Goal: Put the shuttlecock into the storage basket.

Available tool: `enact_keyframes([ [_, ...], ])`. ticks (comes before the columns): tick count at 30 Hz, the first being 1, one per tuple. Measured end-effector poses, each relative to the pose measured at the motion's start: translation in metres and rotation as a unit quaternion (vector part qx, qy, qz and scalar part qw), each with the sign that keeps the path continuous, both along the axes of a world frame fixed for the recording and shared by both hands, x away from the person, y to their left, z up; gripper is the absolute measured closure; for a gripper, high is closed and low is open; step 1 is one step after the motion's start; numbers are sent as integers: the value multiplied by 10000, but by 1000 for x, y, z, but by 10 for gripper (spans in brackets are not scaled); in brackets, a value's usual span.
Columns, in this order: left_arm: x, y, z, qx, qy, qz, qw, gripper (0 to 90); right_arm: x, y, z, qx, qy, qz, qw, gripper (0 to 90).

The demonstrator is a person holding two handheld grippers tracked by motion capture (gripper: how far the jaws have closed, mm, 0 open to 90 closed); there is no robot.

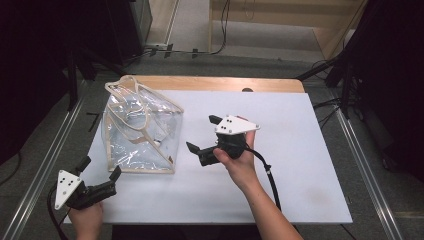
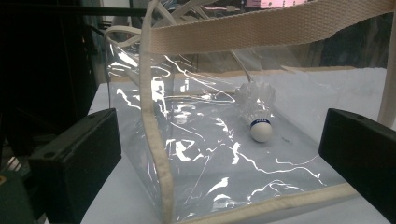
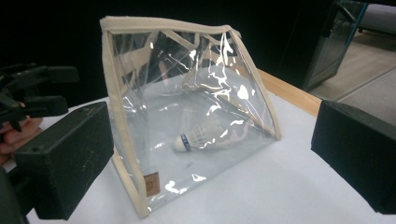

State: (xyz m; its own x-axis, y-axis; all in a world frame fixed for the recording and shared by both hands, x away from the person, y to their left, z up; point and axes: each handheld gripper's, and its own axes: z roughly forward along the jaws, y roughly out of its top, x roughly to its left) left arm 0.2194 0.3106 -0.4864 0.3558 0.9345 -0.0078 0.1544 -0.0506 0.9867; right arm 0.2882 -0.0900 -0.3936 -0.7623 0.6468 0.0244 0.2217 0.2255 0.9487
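A clear plastic tote bag with beige trim and straps stands on the white table cover, left of centre. Inside it lies a white shuttlecock with a blue band near its cork. My left gripper is open near the front left corner of the table, its jaws wide apart and aimed at the bag from close by. My right gripper is open just right of the bag, jaws wide, holding nothing.
The white cover lies on a wooden table whose bare edge shows at the back. Metal rails run along both sides. Dark equipment and cables stand around the table on the floor.
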Motion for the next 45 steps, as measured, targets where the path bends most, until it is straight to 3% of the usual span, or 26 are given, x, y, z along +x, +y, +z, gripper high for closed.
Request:
enact_keyframes([
  [17,0,0,0,19,6,-12,10000,0,-7,-28,-21,-28,81,-185,9998,0],
  [45,0,-2,0,73,8,-2,10000,0,-22,-92,-51,5,313,-797,9963,0],
])
